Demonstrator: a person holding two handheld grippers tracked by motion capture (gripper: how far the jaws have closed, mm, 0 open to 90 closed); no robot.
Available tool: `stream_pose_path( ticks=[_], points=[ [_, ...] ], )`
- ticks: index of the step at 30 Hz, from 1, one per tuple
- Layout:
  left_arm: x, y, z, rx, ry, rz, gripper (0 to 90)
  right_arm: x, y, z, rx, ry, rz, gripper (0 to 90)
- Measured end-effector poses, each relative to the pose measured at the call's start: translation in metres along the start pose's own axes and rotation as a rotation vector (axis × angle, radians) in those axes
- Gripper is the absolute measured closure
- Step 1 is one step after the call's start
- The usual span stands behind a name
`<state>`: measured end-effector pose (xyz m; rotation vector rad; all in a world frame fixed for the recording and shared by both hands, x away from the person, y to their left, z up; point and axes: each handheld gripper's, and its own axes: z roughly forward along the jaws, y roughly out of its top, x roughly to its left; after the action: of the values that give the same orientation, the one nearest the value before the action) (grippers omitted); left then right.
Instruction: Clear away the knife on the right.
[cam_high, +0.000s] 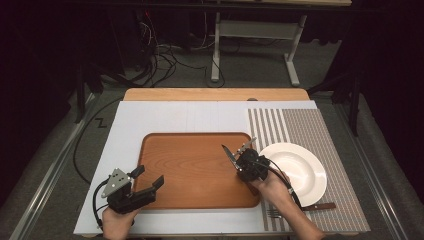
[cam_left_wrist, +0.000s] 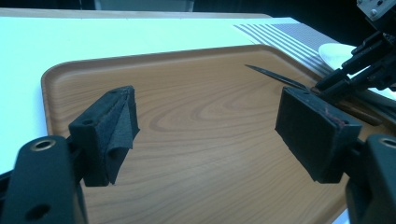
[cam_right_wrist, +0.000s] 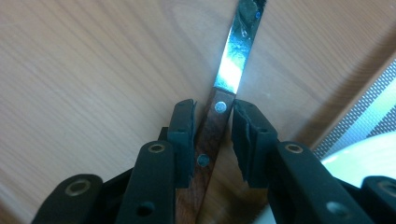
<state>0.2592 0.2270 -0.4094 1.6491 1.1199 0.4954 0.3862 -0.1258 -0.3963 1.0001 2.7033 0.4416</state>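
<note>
Over the tray's (cam_high: 192, 170) right edge, right tongs (cam_right_wrist: 212, 128) grip a knife (cam_right_wrist: 232, 65) by its handle, blade low over the wood, probably for setting down. Left tongs (cam_left_wrist: 205, 135) hover released near the tray's left corner, empty.

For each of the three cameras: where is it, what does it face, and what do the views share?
High view: above the table, facing down on the wooden tray; both forearms show.
Left gripper view: on the left gripper, facing across the tray, jaws apart.
Right gripper view: on the right gripper, facing down along the knife between its jaws.
Shared: tray and knife.
</note>
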Motion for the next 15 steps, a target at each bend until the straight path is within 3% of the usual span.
stream_pose_path(
  ticks=[4,9,15],
  points=[
    [0.0,0.0,0.0,0.0,0.0,0.001,22.0,-0.003,-0.001,0.0,0.003,-0.004,0.03,69.1],
    [0.0,0.0,0.0,0.0,0.0,0.0,22.0,-0.005,-0.002,-0.001,-0.009,0.023,0.052,66.4],
    [0.0,0.0,0.0,0.001,0.0,0.0,22.0,-0.007,-0.008,-0.013,-0.083,0.068,0.065,58.7]
  ],
)
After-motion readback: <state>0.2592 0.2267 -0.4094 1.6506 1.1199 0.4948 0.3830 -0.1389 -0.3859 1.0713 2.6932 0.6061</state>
